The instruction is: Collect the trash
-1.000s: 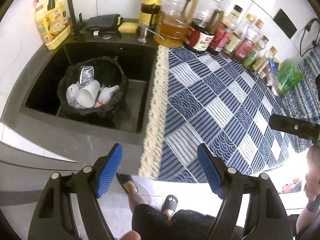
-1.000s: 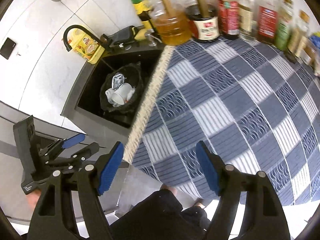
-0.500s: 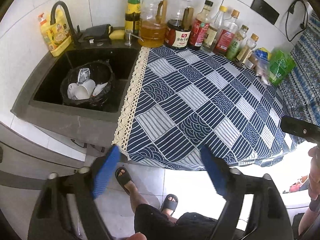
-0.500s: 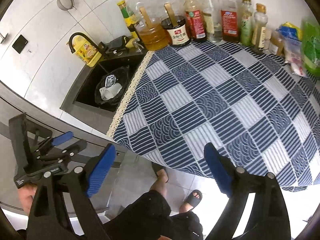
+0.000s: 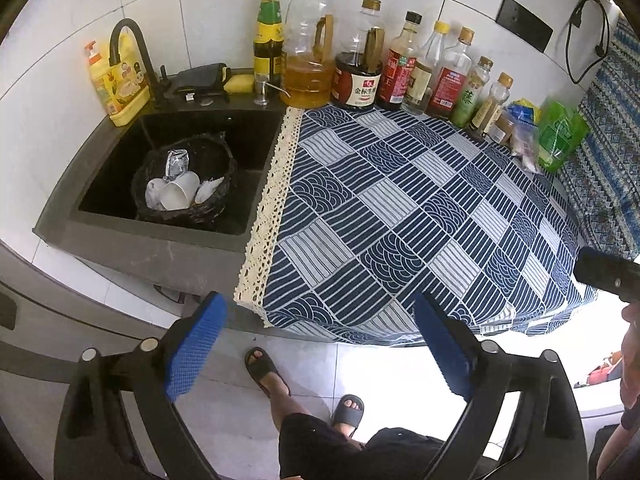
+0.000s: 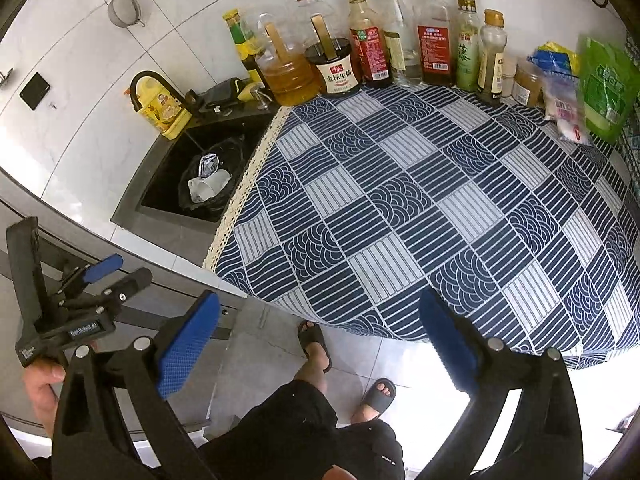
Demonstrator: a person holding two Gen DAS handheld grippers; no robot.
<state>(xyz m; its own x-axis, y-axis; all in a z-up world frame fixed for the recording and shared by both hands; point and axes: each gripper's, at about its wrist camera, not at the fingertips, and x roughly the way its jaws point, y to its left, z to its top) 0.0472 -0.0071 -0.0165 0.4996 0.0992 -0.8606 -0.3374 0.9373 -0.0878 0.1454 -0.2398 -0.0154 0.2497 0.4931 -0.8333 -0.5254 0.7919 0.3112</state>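
Hanging wide open and empty, the left gripper (image 5: 320, 344) and right gripper (image 6: 320, 344) have just been spreading. At ten o'clock, the trash bag (image 5: 208, 216) hides part of its cup (image 5: 178, 196).

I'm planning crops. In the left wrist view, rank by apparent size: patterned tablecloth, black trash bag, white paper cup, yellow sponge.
1. patterned tablecloth
2. black trash bag
3. white paper cup
4. yellow sponge, though it sits farther back, so its lead over the cup is unsure.

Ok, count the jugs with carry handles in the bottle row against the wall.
2. The oil jug stands at the row's sink end, next to the green-labelled bottle; the soy sauce jug stands directly on its right. Smaller ones could be hidden behind.
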